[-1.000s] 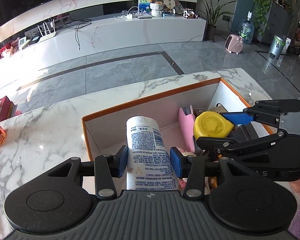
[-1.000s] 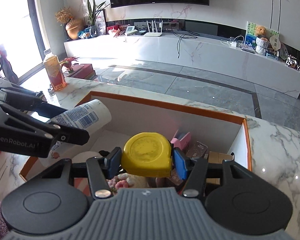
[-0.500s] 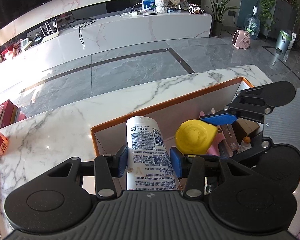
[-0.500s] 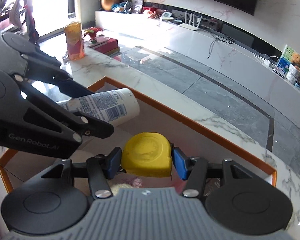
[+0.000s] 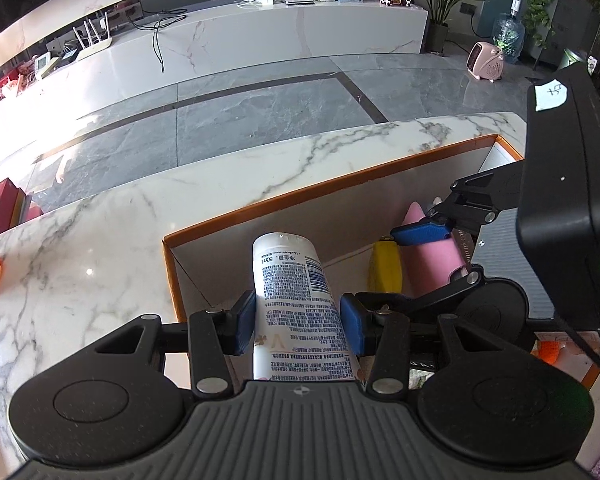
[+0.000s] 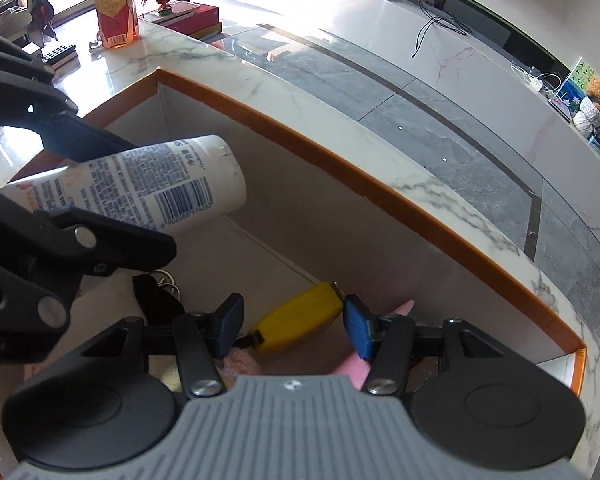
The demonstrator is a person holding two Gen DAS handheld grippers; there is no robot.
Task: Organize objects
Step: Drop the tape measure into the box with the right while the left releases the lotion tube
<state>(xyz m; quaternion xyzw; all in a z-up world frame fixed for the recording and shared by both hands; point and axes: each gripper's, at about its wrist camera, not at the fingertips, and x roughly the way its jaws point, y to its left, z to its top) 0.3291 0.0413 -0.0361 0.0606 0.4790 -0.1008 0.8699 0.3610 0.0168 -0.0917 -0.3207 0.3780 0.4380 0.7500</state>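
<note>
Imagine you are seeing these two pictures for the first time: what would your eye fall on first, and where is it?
Most striking is the white tube with dense blue print, clamped in the left hand-held gripper above the near-left part of the orange-rimmed box. Next comes the bright yellow tape measure, lying in the box between the open fingers of the right hand-held gripper, beside a pink item.

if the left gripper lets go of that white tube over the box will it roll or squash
The white tube looks soft-walled and flattens toward its crimped end, so the left gripper probably dents it slightly. Its round cap end could make it roll a little, likely in a curve. The orange-rimmed box should contain it.
</note>
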